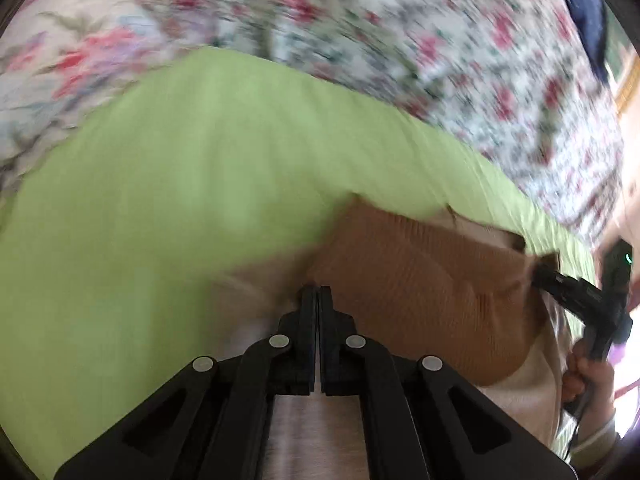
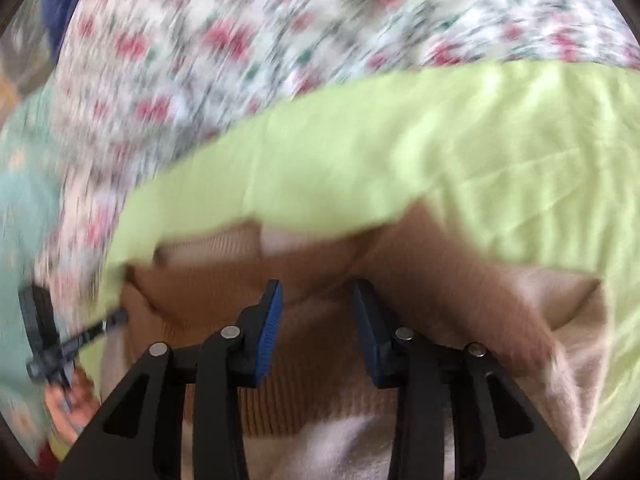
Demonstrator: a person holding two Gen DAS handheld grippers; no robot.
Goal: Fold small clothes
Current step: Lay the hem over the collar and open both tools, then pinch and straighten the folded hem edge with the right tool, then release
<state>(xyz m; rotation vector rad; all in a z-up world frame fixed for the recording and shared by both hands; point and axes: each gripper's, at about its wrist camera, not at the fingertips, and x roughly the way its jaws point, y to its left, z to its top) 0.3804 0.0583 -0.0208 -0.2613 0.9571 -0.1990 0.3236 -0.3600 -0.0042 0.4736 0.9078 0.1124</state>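
Observation:
A small tan ribbed garment with a cream fleece lining [image 1: 420, 300] lies on a lime green sheet [image 1: 160, 200]. My left gripper [image 1: 319, 292] is shut on the garment's left edge, cloth pinched between its black fingers. In the left wrist view the right gripper [image 1: 538, 270] touches the garment's right end. In the right wrist view my right gripper [image 2: 316, 292] has its blue-padded fingers [image 2: 270, 320] apart over the tan garment [image 2: 320, 360], with nothing clamped. The left gripper [image 2: 120, 316] shows at the garment's far left edge. Both views are motion-blurred.
The green sheet [image 2: 440, 152] lies on a floral bedspread [image 1: 440, 40] with pink flowers. A dark blue cloth [image 1: 584, 12] lies at the far right corner of the bed. The person's hand [image 1: 588, 376] holds the right gripper handle.

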